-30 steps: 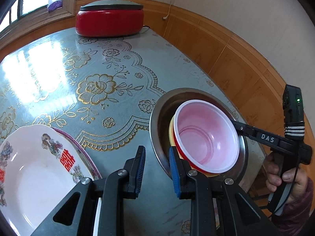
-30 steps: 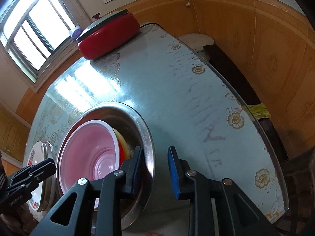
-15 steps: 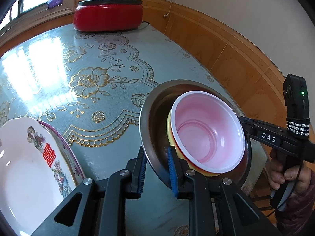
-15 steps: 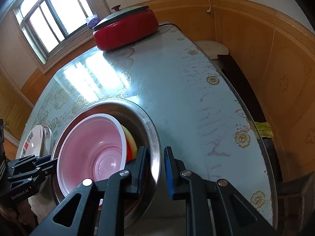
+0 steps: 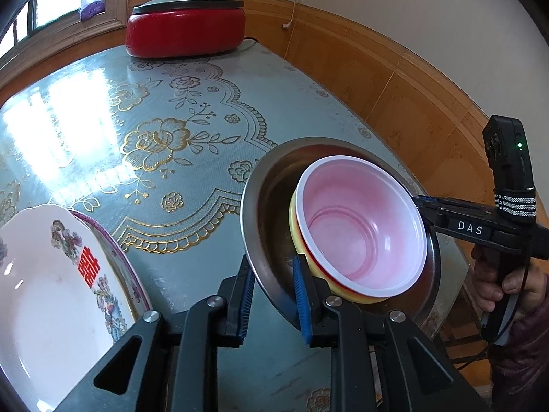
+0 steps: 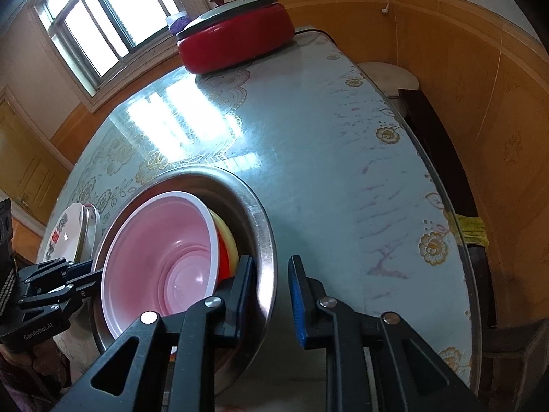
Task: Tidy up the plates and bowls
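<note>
A steel basin (image 5: 271,233) (image 6: 264,240) holds a pink bowl with a white rim (image 5: 360,223) (image 6: 161,257) nested in a red and a yellow bowl (image 5: 296,230). My left gripper (image 5: 272,295) straddles the basin's near rim, one jaw outside and one inside, apparently clamped on it. My right gripper (image 6: 272,293) straddles the opposite rim the same way. The basin looks tilted and lifted off the table. White patterned plates (image 5: 41,274) (image 6: 68,230) are stacked at the left.
A red electric pot with a lid (image 5: 185,31) (image 6: 236,34) stands at the far end of the floral glass tabletop (image 5: 154,120). A wooden wall panel (image 5: 394,86) and a stool (image 6: 387,75) lie beyond the table's right edge.
Both grippers moved onto the basin's rim and closed on it. The basin now appears raised and tilted between them.
</note>
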`<move>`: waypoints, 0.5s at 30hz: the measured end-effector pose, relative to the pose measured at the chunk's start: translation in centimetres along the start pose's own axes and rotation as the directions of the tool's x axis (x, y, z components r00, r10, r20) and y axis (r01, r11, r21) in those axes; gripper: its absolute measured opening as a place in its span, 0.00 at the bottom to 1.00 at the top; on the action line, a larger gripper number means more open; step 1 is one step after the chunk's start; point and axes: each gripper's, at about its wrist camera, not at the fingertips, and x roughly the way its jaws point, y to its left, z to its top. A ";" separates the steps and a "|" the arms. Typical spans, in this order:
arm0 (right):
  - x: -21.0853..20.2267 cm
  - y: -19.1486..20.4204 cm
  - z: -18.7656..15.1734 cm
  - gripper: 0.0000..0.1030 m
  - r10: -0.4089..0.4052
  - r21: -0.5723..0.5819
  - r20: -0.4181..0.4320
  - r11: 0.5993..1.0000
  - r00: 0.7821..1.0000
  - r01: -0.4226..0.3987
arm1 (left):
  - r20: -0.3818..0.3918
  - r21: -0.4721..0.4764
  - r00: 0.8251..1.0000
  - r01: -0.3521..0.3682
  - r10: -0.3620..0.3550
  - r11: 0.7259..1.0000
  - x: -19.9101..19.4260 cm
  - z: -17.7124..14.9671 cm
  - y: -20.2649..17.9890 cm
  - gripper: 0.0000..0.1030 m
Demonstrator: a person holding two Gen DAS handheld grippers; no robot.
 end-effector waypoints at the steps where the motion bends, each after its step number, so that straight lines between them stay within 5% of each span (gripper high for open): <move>1: 0.1 -0.1 0.1 0.22 0.004 0.002 0.000 1.000 1.000 -0.004 | 0.000 -0.005 1.000 -0.006 0.006 1.000 0.1 0.1 0.2 0.28; 5: 0.4 -0.3 0.2 0.22 0.016 0.008 0.000 1.000 1.000 -0.016 | -0.019 -0.084 1.000 0.021 -0.023 0.996 1.0 0.7 1.6 0.34; 8: 0.4 0.3 0.1 0.14 0.001 -0.021 -0.010 1.000 1.000 -0.001 | -0.008 -0.040 0.999 0.031 -0.032 0.999 0.2 0.3 0.4 0.20; 10: 0.3 0.7 0.1 0.12 -0.006 -0.040 -0.010 0.999 1.000 0.006 | 0.002 0.010 1.000 0.006 -0.006 1.000 -0.1 -0.2 -0.4 0.22; 15: 0.9 0.3 -0.1 0.12 0.017 -0.020 -0.026 1.000 1.000 -0.017 | 0.009 -0.031 0.998 0.067 -0.067 0.997 -0.2 -0.5 0.4 0.21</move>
